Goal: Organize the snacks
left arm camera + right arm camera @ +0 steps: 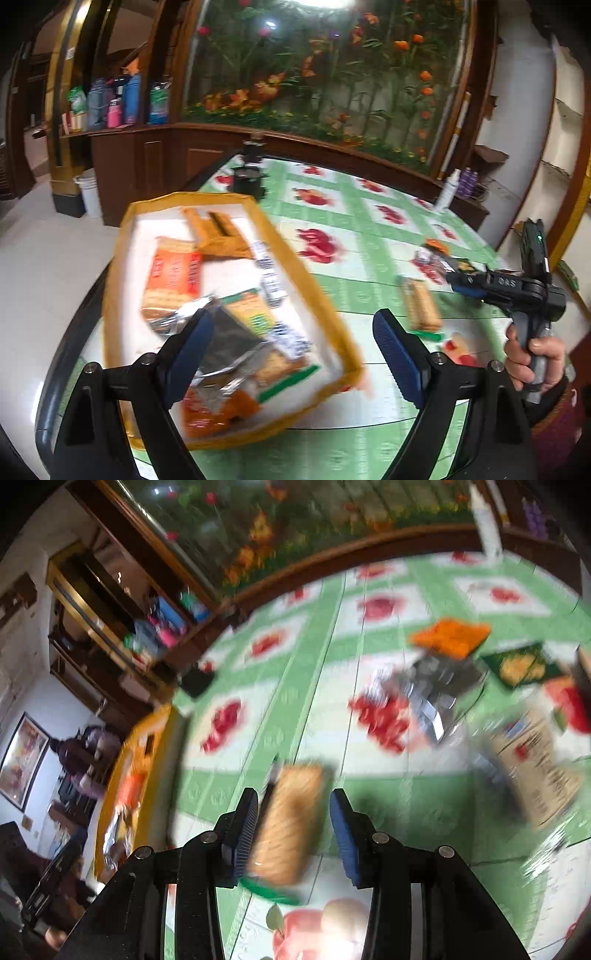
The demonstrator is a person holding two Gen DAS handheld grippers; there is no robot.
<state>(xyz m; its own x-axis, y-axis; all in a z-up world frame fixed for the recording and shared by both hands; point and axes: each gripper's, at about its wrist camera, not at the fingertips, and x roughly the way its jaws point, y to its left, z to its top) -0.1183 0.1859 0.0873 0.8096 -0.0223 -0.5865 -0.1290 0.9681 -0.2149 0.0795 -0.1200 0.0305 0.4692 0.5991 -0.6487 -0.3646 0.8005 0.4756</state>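
A yellow-rimmed tray (306,280) lies on the table's left part and holds several snack packs, among them an orange cracker pack (173,277) and a silver-black pack (225,339). My left gripper (293,354) is open above the tray's near right part, holding nothing. A tan biscuit pack (291,819) with a green end lies on the green cloth; it also shows in the left wrist view (421,306). My right gripper (293,834) is open with its pads on either side of this pack. The right wrist view is blurred.
More snacks lie on the table's right part: an orange pack (450,637), a silver pack (436,686), a dark green pack (521,666) and a beige pack (539,764). A white bottle (447,190) stands at the far edge. A black stand (249,173) stands behind the tray.
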